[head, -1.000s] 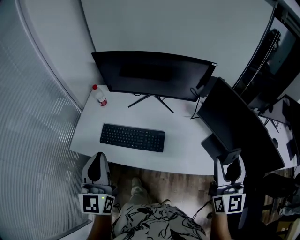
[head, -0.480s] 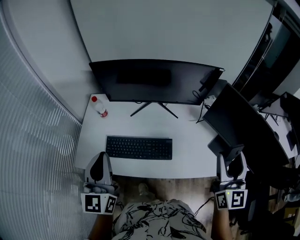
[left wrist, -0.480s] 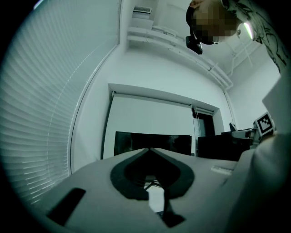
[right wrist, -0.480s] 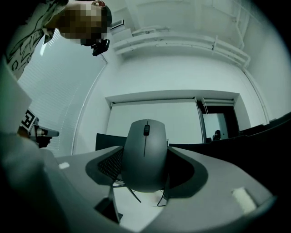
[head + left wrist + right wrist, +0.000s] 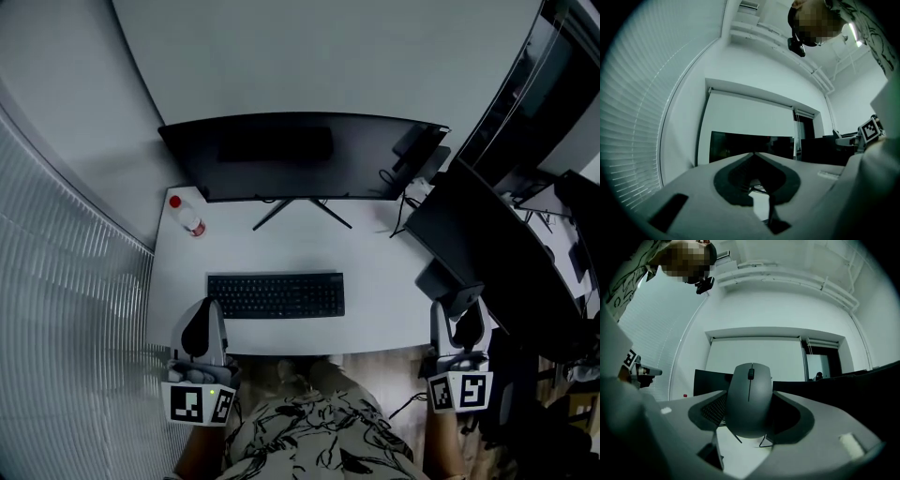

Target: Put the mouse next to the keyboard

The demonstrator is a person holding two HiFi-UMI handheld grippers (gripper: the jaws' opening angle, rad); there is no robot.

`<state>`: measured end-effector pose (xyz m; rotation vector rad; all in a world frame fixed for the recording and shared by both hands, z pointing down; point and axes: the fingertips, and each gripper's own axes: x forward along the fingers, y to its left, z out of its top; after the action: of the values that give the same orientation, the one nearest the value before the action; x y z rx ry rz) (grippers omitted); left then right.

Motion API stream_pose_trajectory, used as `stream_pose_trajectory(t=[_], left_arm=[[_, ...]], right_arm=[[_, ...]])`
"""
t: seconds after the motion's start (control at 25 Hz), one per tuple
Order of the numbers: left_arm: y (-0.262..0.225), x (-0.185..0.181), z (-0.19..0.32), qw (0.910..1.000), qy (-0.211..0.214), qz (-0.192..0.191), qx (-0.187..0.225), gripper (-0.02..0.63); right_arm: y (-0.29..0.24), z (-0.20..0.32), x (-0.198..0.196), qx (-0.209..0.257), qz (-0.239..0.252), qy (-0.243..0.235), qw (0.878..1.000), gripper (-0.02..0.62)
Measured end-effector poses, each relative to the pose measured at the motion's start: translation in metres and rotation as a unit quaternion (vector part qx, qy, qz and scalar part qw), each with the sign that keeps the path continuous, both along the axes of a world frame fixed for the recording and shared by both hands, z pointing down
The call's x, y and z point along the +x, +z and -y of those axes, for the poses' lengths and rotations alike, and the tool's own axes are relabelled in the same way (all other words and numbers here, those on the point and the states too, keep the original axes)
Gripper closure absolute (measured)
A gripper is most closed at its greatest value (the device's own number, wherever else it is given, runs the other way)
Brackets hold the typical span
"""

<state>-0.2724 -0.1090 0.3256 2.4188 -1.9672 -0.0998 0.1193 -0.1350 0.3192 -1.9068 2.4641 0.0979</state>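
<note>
On the white bench point(image 5: 375, 291) a flat black keyboard point(image 5: 276, 294) lies straight across, near the front edge. Behind it stands a wide, curved black screen point(image 5: 300, 155) on thin legs. A small see-through bottle point(image 5: 187, 217) with a red cap is at the back left corner, just beside the end of the screen. I cannot tell what is in the bottle. Another dark screen point(image 5: 483, 248) leans at the right end of the bench.

The mouse point(image 5: 749, 401) is not on the bench. It is round, smooth and grey, with a little wheel on top. The right hand-held gripper point(image 5: 457, 319) pinches it between its two jaws, in the air just off the front right corner of the bench, well apart from the keyboard.

The left hand-held gripper point(image 5: 753, 157) holds nothing. Its two jaws are pressed together at the tips, and their dark pads make a pointy shape. It is by the front left corner of the bench.

Both grippers sit at the same places as half a second ago, and the keyboard and bottle have not moved.
</note>
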Motion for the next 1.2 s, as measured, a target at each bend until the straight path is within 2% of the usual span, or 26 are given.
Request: stream_pose_trajectory(t=[0.24, 0.48, 0.88, 1.2], left_arm=[[-0.004, 0.006, 0.009, 0.9995, -0.020, -0.025, 0.002, 0.609], [-0.004, 0.017, 0.013, 0.9998, -0.020, -0.010, -0.003, 0.609], [0.019, 0.024, 0.024, 0.9993, -0.018, -0.006, -0.033, 0.609], [0.038, 0.025, 0.033, 0.9984, -0.015, -0.009, -0.054, 0.609]], right_arm=[[0.006, 0.022, 0.002, -0.004, -0.007, -0.022, 1.000, 0.291], [0.031, 0.037, -0.002, -0.038, -0.011, -0.043, 0.998, 0.291], [0.111, 0.062, -0.022, -0.116, -0.027, -0.060, 0.991, 0.291], [0.183, 0.076, -0.039, -0.176, -0.051, -0.073, 0.980, 0.291]])
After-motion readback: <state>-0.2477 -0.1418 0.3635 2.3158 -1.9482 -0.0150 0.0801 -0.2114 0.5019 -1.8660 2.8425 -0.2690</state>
